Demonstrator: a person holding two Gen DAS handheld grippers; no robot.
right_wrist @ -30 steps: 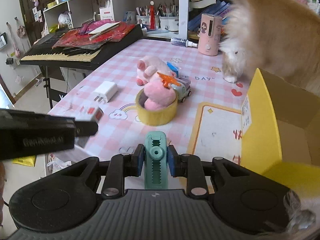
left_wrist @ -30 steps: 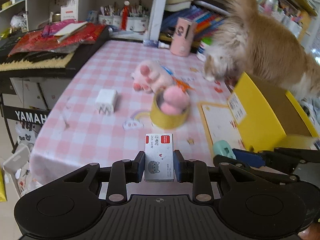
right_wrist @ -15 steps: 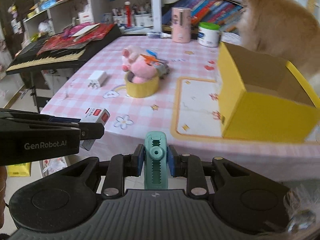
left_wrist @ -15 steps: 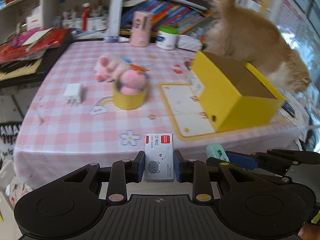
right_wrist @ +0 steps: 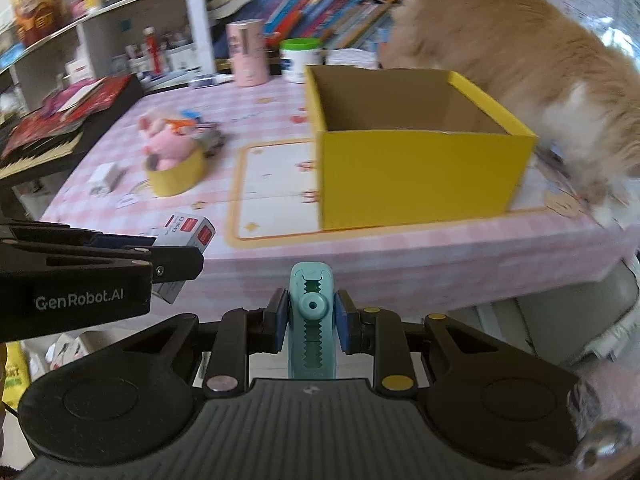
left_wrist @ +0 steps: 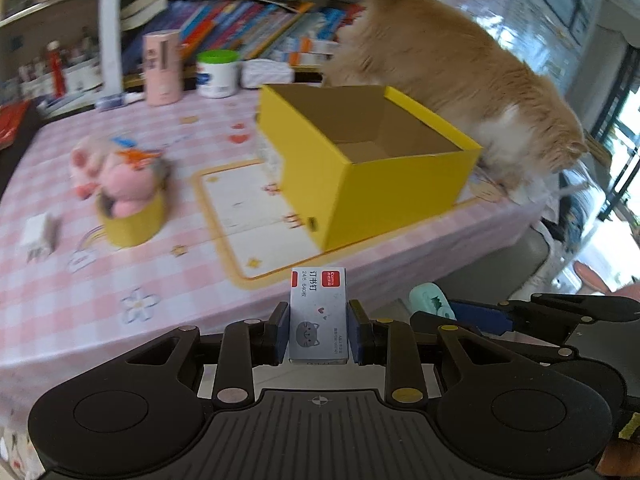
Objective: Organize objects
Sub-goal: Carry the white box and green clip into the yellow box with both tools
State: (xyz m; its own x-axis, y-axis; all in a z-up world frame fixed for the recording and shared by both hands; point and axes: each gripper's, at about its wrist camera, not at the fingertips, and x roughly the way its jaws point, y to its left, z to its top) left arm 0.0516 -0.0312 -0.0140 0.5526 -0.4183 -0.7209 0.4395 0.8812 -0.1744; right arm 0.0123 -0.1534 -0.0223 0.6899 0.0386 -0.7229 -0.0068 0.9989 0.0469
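Holding short of the empty yellow box: left gripper clamps a staple box, right gripper a teal clip; tabletop clutter untouched.

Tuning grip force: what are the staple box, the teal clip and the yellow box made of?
Staple box: looks like thin printed card, sharp folded edges, slight sheen.
Teal clip: probably moulded plastic, smooth and uniformly coloured, with toothed ridges.
Yellow box: paperboard, matte yellow outside, raw brown inside with fold creases.
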